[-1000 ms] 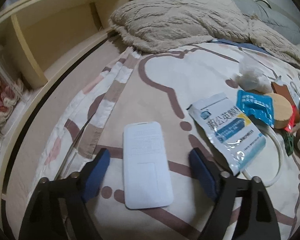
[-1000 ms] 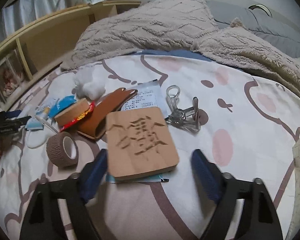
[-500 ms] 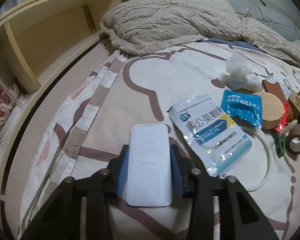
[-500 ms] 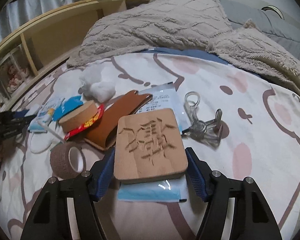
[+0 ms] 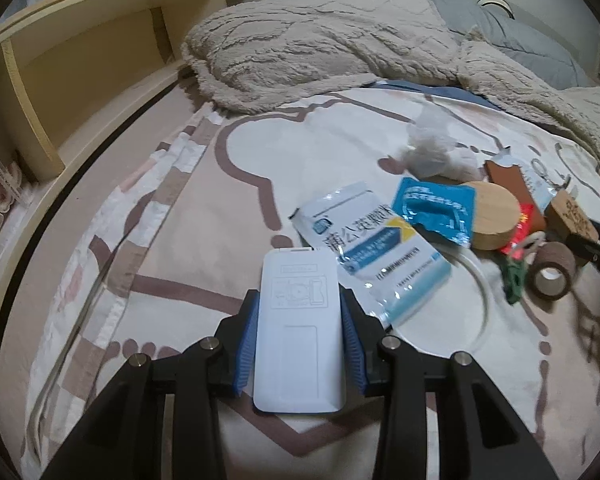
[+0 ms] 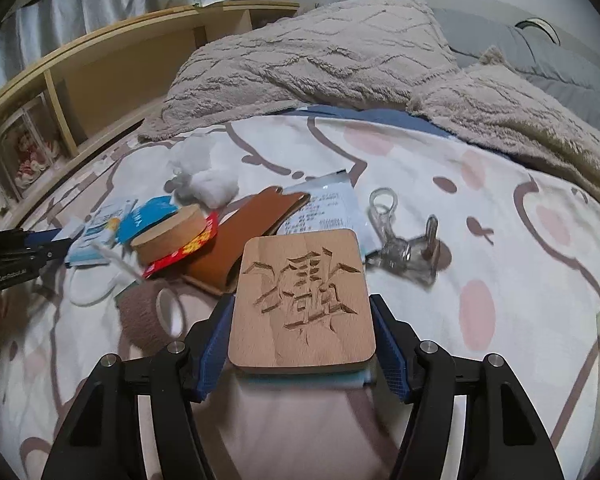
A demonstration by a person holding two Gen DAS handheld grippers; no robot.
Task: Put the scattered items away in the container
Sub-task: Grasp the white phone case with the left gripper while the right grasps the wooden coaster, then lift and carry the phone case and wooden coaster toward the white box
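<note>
Barely started here. My left gripper (image 5: 299, 350) has its jaws clamped on the white card (image 5: 298, 332), the right gripper (image 6: 300, 342) jaws just closed in around the carved wooden block (image 6: 302, 300). Everything else lies scattered on the bed (image 6: 500, 240); no container in view.

A rumpled beige fleece blanket (image 6: 308, 60) lies heaped across a bed (image 6: 500, 240) dressed in a white cartoon-print sheet, a grey pillow (image 6: 532, 56) behind it and a pale wooden shelf unit (image 5: 80, 60) alongside.
</note>
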